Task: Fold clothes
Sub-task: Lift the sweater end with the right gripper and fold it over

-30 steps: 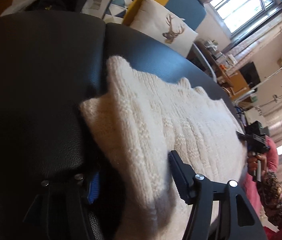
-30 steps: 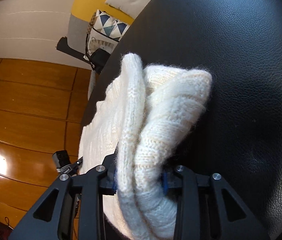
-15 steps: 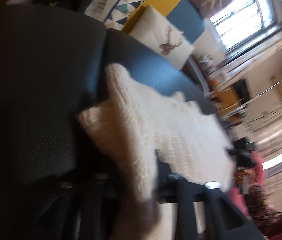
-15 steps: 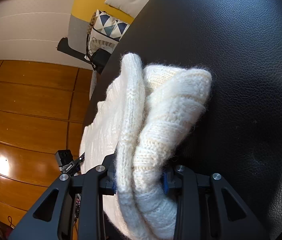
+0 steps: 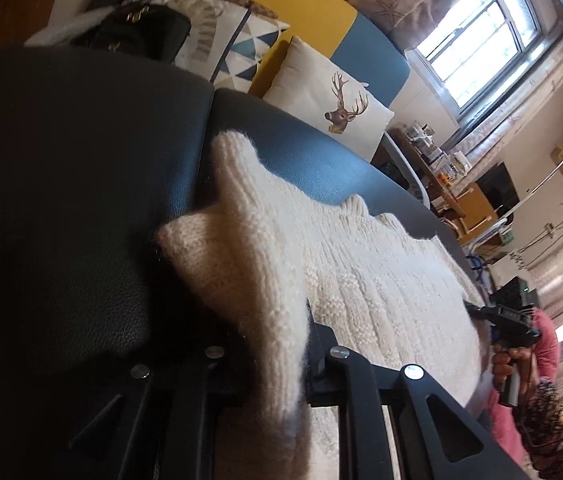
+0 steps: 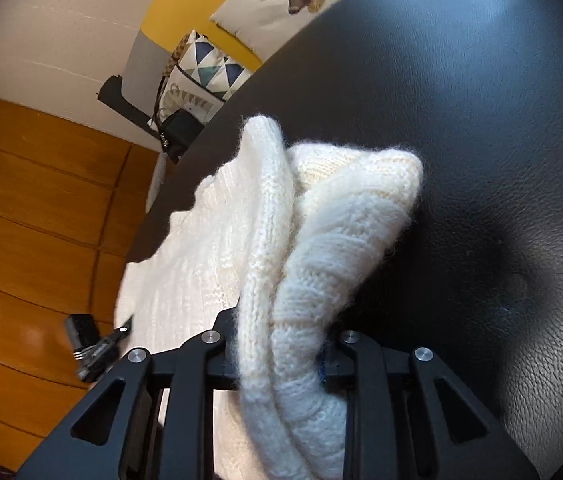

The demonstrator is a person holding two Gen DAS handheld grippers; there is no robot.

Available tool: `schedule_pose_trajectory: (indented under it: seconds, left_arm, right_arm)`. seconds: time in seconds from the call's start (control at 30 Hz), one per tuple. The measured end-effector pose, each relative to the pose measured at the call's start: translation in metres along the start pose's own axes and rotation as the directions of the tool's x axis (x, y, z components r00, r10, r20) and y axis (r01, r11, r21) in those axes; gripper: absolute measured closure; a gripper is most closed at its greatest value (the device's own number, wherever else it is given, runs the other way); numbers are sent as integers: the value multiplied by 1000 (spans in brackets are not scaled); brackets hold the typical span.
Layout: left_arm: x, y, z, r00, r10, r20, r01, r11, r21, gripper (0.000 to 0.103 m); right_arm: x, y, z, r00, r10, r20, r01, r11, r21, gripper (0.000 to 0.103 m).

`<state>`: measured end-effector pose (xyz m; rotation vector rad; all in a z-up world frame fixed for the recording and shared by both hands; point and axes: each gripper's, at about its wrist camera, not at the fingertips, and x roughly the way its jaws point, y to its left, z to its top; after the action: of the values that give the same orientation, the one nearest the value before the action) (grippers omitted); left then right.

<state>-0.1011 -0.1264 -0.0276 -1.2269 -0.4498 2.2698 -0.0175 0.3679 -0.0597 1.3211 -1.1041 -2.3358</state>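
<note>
Black leather cushion (image 5: 61,184) carries the cream knit sweater (image 5: 361,280), mostly spread flat. My left hand-held gripper (image 5: 277,344) is closing on a bunched corner at one end; my right hand-held gripper (image 6: 281,356) is closing on a thick doubled-over wad at the other. Both ends look pinched, nothing visibly lifted or laid over. Early stage, I reckon: main fold not made yet.

Ahead of you: black leather couch (image 5: 61,152), deer pillow (image 5: 333,100), barred window (image 5: 477,24) bright with daylight. Your right view: glossy wood floor (image 6: 21,208), white wall (image 6: 53,36).
</note>
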Motion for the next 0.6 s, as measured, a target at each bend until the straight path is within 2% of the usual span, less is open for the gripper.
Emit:
schedule_pose_trajectory:
  seconds: [0.2, 0.4, 0.6]
  left_arm:
    - [-21, -15, -5, 998, -16, 68, 14, 1000, 25, 87]
    - [-39, -22, -8, 989, -71, 126, 72, 997, -3, 87]
    - [-55, -46, -9, 983, -94, 155, 87, 995, 53, 87]
  right_arm:
    - [-11, 21, -9, 992, -90, 83, 99, 989, -109, 79]
    - [-24, 49, -16, 987, -92, 134, 118, 972, -201, 80]
    - [-35, 86, -26, 985, -67, 159, 113, 947, -301, 80]
